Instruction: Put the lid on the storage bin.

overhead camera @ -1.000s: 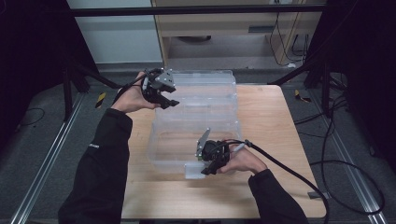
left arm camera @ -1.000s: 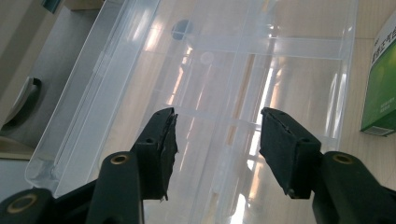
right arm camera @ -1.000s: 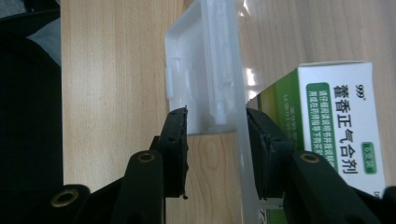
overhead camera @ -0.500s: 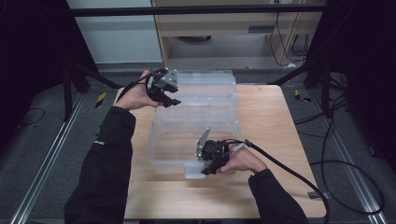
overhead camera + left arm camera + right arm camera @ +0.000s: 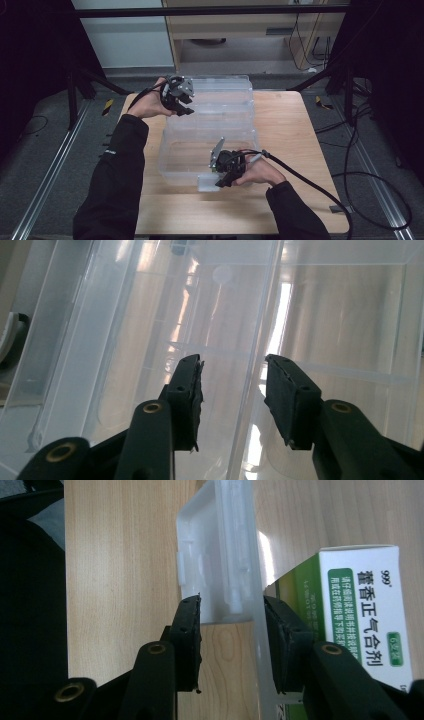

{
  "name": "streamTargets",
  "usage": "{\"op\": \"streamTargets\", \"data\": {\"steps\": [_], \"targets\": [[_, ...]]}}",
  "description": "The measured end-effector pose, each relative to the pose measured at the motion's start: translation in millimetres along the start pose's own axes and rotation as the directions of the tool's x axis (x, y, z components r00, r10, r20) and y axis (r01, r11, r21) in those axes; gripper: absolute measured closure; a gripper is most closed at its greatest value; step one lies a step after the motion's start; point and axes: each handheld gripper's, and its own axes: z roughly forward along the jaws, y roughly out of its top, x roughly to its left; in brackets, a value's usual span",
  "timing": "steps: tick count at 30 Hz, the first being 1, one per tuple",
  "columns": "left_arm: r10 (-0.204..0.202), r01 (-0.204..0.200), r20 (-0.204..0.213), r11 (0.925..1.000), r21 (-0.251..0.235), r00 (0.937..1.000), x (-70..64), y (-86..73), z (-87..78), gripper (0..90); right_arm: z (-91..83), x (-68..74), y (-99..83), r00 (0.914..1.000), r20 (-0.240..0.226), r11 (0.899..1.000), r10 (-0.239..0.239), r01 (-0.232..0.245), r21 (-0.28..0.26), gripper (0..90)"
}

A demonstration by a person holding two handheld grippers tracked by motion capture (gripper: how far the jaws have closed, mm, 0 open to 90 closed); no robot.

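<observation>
Clear plastic bins stand in a row on the wooden table (image 5: 295,130). My left gripper (image 5: 183,108) hovers at the far bin's (image 5: 222,90) left end, open, and a clear bin wall (image 5: 250,390) runs up between its jaws (image 5: 234,365) without touching them. My right gripper (image 5: 220,182) is at the near bin's (image 5: 172,167) front wall. Its jaws (image 5: 231,602) close on the whitish latch flap (image 5: 215,555) and the clear wall beside it. A green and white medicine box (image 5: 362,615) lies behind that wall.
Bare table wood lies to the right of the bins and along the front edge (image 5: 210,215). Dark frame legs and cables (image 5: 360,180) surround the table, and a cabinet (image 5: 235,30) stands behind it.
My left gripper has shifted a little to the right, over the far bin's left end. The right gripper stays at the near bin's latch.
</observation>
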Motion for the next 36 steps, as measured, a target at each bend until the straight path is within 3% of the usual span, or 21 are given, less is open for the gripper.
{"op": "streamTargets", "data": {"steps": [14,17,22,36], "targets": [[0.016,-0.016,0.025,0.9999,0.006,0.9996,-2.2,2.6,1.1,77.2,0.0,0.7,-0.2,1.0000,0.007,1.000,-0.004,0.004,-0.001,62.1],[0.011,-0.011,0.032,0.9999,0.002,0.9994,-2.3,2.8,0.6,79.1,0.0,1.2,0.0,1.0000,0.006,1.000,0.001,-0.001,-0.001,62.2],[0.047,-0.047,0.029,0.9988,0.010,0.9985,-3.8,5.7,0.8,81.7,0.0,0.8,-0.3,1.0000,0.008,1.000,-0.004,0.004,-0.002,62.3],[0.057,-0.058,0.055,0.9979,0.029,0.9969,-6.2,9.7,-4.2,86.9,0.1,1.2,-0.1,0.9999,0.014,1.000,0.008,-0.008,-0.002,62.9]]}}
